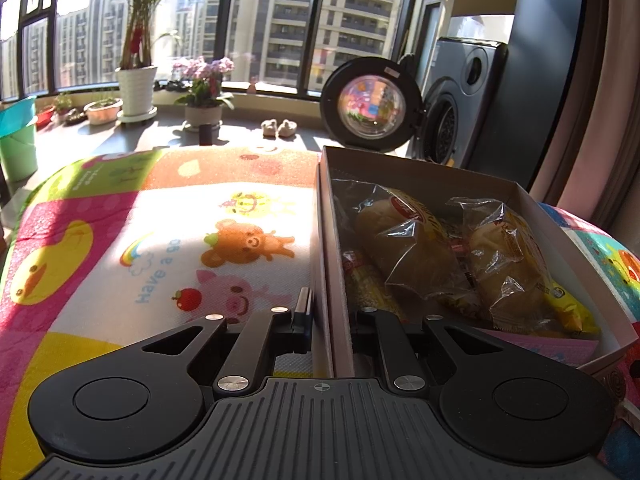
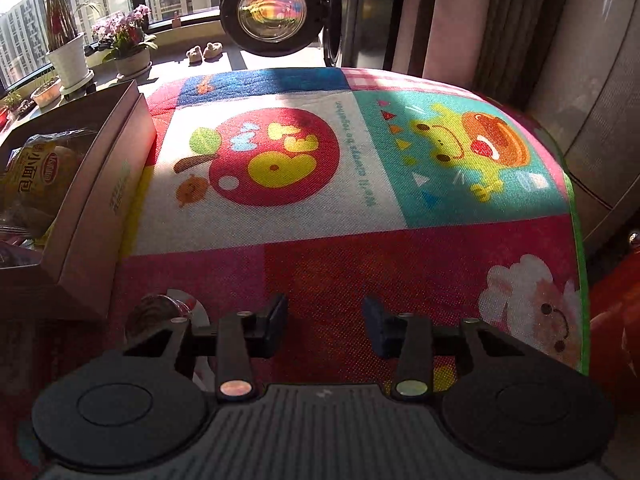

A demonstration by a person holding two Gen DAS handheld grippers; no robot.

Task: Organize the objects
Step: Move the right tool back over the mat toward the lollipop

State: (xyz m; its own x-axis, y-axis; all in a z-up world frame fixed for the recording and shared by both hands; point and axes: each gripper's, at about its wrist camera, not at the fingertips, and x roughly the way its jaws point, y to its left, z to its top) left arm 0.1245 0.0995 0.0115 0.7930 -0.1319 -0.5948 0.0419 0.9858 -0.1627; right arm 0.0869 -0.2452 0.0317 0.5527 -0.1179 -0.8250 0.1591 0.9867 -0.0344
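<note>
A shallow cardboard box (image 1: 420,176) lies on a colourful cartoon play mat (image 1: 168,240). It holds several bread rolls in clear wrappers (image 1: 408,248). My left gripper (image 1: 331,312) straddles the box's left wall, one finger outside and one inside, shut on it. In the right wrist view the same box (image 2: 104,184) is at the left with a yellow-labelled bread pack (image 2: 44,176) inside. My right gripper (image 2: 324,320) is open and empty, low over the red part of the mat (image 2: 360,184).
Beyond the mat stand potted plants (image 1: 136,80), a flower pot (image 1: 204,96), small shoes (image 1: 279,128) and a washing machine with its round door open (image 1: 372,104). A green bucket (image 1: 16,140) is at far left. A curtain (image 2: 500,20) hangs at right.
</note>
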